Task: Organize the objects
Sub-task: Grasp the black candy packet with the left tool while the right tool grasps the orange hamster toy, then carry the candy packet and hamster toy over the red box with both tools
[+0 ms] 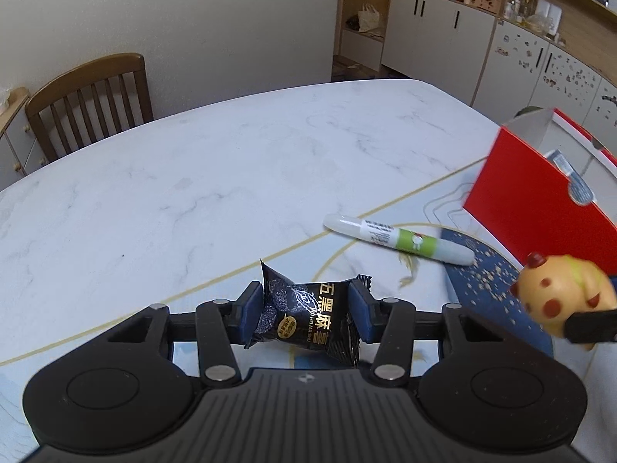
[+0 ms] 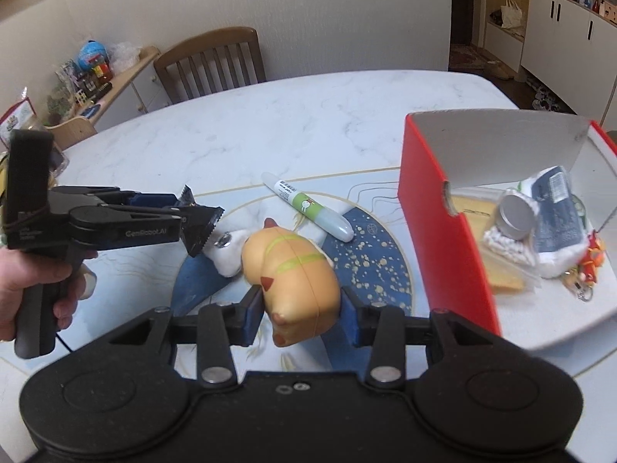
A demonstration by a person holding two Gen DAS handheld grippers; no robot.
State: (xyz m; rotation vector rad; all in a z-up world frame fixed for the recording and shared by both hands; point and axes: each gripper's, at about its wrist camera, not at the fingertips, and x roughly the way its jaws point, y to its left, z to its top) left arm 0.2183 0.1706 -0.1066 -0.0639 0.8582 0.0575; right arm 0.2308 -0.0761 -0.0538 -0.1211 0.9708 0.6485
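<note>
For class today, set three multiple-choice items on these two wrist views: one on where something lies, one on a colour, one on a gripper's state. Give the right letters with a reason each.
1. Where does the green-banded pen lie?
A. Inside the box
B. On the table, left of the box
C. In a gripper

2. What colour is the outside of the box?
A. Red
B. Blue
C. Brown

3. What is the left gripper doing?
A. Open over the pen
B. Shut on nothing
C. Shut on the black snack packet

Answers:
1 B, the pen rests flat on the table, apart from the box wall.
2 A, its outer wall is red and the inside white.
3 C, the blue pads press the packet from both sides, while the right gripper grips the tan toy.
</note>
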